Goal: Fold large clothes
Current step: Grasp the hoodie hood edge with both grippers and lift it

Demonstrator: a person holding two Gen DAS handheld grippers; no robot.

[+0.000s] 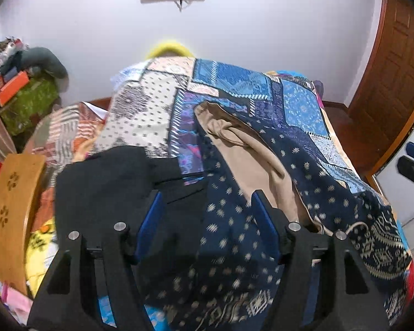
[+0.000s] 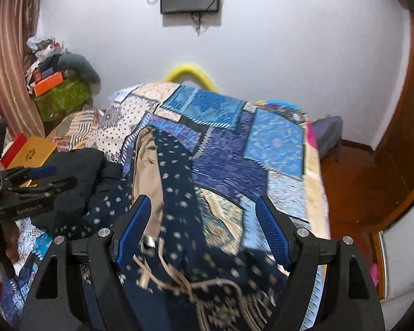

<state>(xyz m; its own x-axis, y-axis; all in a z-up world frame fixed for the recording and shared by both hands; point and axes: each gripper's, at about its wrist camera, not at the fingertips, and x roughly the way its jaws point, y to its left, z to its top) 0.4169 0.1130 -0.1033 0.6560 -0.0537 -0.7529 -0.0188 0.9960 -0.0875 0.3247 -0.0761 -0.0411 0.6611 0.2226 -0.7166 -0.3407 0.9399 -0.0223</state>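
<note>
**Both grippers poised above a patterned garment spread on a bed**

A large navy garment with a cream dotted print and a tan lining (image 1: 234,237) is shown lying lengthwise on a bed covered by a blue and cream patchwork quilt (image 1: 234,82). One long edge is turned back, so that the tan inner face is exposed; this suggests a fold is under way or the cloth is not yet flattened. A black folded garment (image 1: 105,182) is seen at the near left of the bed, touching the navy one, probably set aside. The left gripper (image 1: 207,207) is held with its blue-padded fingers spread, nothing pinched, over the seam between black and navy cloth. The right gripper (image 2: 204,215) is likewise spread and empty, above the hem where a beige drawstring (image 2: 162,264) lies loose. The placement is judged to prepare a two-point grasp of the near hem. Open quilt is available beyond and to the right of the garment; the right bed edge drops to a red-brown wooden floor (image 2: 353,182), while a carved wooden chair back (image 1: 13,207) crowds the left.
</note>
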